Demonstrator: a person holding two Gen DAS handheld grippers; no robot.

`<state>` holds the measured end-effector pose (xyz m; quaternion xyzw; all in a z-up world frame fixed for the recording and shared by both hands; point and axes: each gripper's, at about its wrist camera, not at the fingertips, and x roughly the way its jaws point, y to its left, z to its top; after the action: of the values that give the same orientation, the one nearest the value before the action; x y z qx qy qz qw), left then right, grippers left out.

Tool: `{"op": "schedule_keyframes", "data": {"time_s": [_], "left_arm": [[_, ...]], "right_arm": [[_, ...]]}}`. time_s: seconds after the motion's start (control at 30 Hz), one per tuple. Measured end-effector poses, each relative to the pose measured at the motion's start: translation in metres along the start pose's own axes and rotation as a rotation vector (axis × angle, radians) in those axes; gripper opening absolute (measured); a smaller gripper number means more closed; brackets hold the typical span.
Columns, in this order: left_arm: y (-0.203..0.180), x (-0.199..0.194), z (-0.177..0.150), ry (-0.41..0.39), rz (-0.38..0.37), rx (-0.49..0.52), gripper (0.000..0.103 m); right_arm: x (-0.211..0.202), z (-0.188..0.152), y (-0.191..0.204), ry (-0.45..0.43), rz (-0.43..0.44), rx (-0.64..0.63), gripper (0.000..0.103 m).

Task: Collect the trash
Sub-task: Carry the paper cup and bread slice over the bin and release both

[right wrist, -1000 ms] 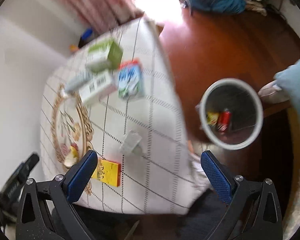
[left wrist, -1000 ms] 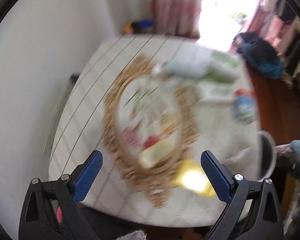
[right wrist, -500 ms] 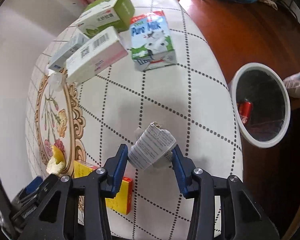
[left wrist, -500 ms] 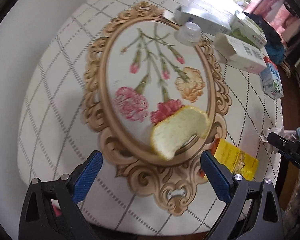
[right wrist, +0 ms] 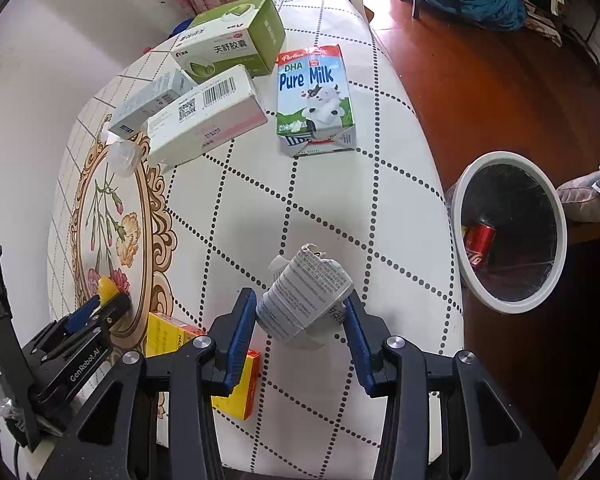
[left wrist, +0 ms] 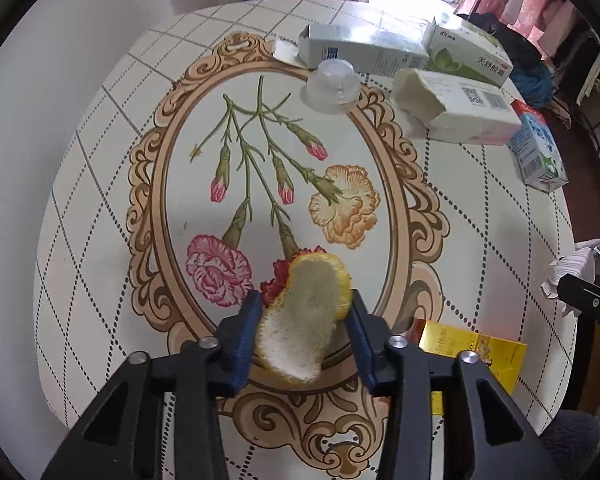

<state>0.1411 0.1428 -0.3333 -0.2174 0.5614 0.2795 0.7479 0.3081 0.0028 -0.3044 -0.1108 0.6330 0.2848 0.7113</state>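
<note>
My left gripper is shut on a piece of yellow fruit peel, white side up, low over the flower print on the round table. My right gripper is shut on a crumpled printed paper cup and holds it above the table near its right edge. The left gripper also shows in the right wrist view, at the far left. A white-rimmed trash bin stands on the floor right of the table, with a red can inside.
On the table lie a milk carton, a green box, a white-pink box, a grey box, a clear plastic cup and a yellow box. The wooden floor lies right of the table.
My left gripper dropped to the peel and shut on it. My right gripper came down from over the table, shut on the paper cup and now holds it a little higher.
</note>
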Motion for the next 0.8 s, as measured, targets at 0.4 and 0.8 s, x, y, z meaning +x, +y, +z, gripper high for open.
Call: {"op": "schedule_keyframes", "data": {"time_s": [0.4,0.8], "left_arm": [[0.001,-0.051,0.006,-0.112,0.025,0.012,0.029],[-0.039,-0.147,0.042,-0.343,-0.052,0.085,0.029]], "right_arm": [[-0.021,-0.004,0.015,-0.064,-0.02,-0.054,0.046],[-0.1,-0.002,-0.001,-0.231,0.008,-0.049,0.046]]}}
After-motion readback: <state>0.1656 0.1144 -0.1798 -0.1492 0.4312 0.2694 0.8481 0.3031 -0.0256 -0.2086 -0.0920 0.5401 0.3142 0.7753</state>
